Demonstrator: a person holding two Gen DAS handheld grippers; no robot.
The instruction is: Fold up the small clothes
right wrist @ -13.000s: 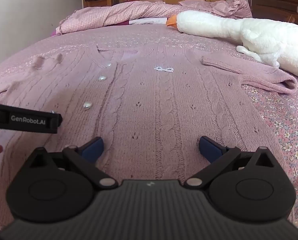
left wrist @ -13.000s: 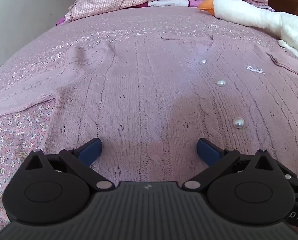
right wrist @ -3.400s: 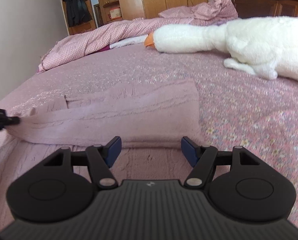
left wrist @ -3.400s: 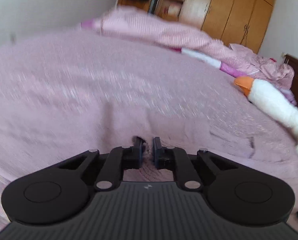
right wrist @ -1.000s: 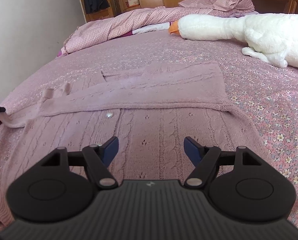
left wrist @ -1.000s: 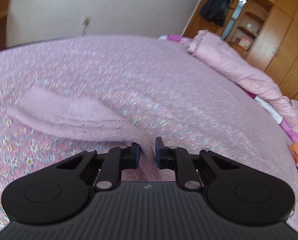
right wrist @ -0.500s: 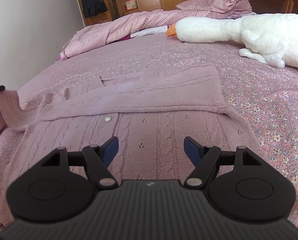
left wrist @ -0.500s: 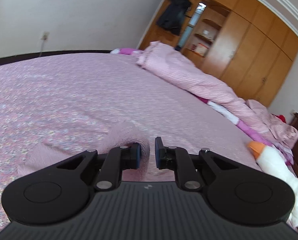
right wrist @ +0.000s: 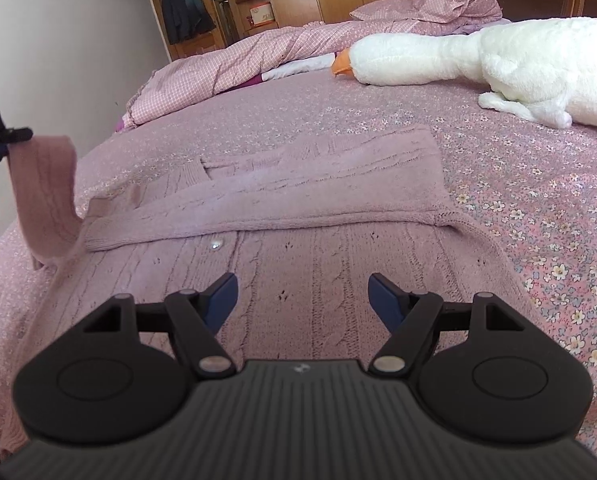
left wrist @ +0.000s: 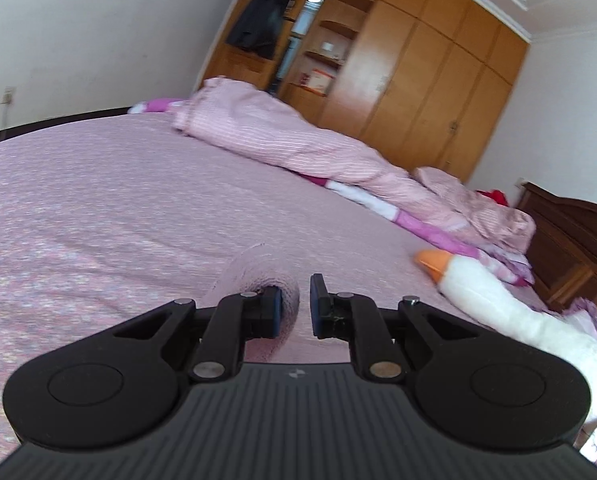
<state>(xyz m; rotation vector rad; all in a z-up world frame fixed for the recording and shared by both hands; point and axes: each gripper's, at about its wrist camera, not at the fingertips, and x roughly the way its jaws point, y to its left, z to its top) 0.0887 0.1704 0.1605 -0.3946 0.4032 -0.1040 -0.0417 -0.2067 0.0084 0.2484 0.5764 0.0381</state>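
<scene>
Left wrist view. Left gripper (left wrist: 295, 307): jaws narrow, with the cardigan's sleeve (left wrist: 272, 280) between them, draped over the left-hand pad; a slight gap shows on the other side. A second ago the sleeve lay out along the bed (left wrist: 118, 208) ahead of the gripper; it is now raised clear of it, bunched at the fingertips.

Right wrist view. Right gripper (right wrist: 301, 295): jaws wide, holding nothing, poised over the cardigan (right wrist: 298, 248) hem. The body lies flat directly ahead, one sleeve already folded across the chest. The lifted sleeve hangs far to the gripper's left, higher than half a second ago. Plush goose (right wrist: 478, 56) lies beyond, to the right.

Judgement: second sleeve fold under way; sleeve next to be carried across the body.
</scene>
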